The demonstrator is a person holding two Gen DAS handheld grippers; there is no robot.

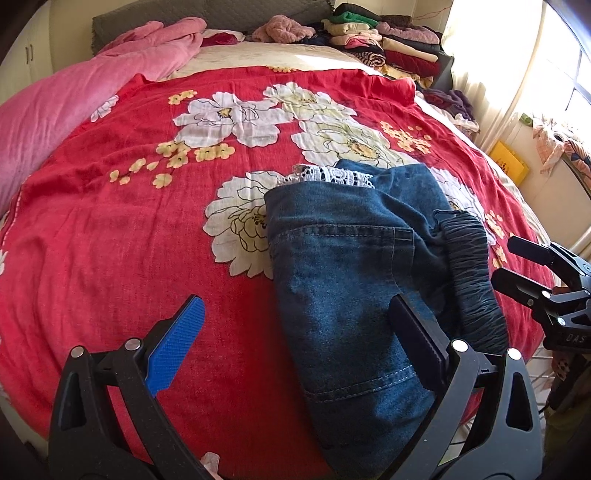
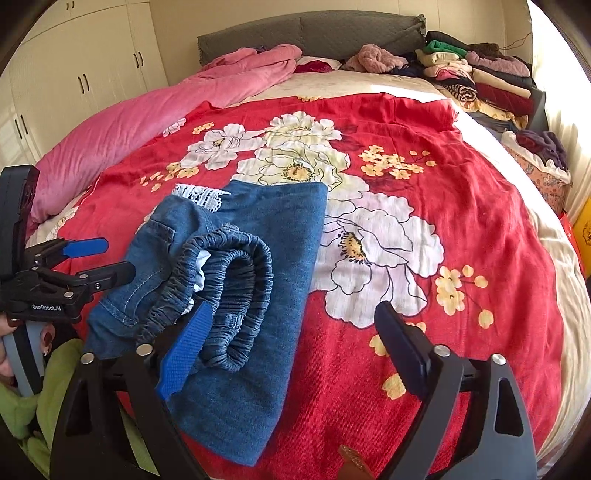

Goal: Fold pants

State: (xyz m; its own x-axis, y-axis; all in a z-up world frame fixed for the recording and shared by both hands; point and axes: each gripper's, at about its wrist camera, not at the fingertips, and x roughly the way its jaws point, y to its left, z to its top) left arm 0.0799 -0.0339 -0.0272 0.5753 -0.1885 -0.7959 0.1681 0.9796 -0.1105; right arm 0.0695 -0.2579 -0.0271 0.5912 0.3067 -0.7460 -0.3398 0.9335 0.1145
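Blue denim pants [image 1: 351,266] lie folded in a bundle on the red floral blanket [image 1: 110,240], lace hem [image 1: 328,175] at the far end and elastic waistband [image 1: 472,280] on the right side. My left gripper [image 1: 299,328] is open and empty, hovering over the near left part of the pants. In the right wrist view the pants [image 2: 258,266] lie left of centre with the waistband [image 2: 236,295] bunched on top. My right gripper [image 2: 291,332] is open and empty just right of the waistband. Each gripper shows in the other's view, the right [image 1: 517,266] and the left [image 2: 99,258].
A pink quilt [image 2: 147,110] lies along the bed's left side. Stacks of folded clothes [image 2: 480,74] sit at the far right by the grey headboard [image 2: 314,33]. White wardrobes [image 2: 74,74] stand at left. A bright window [image 1: 554,74] is at right.
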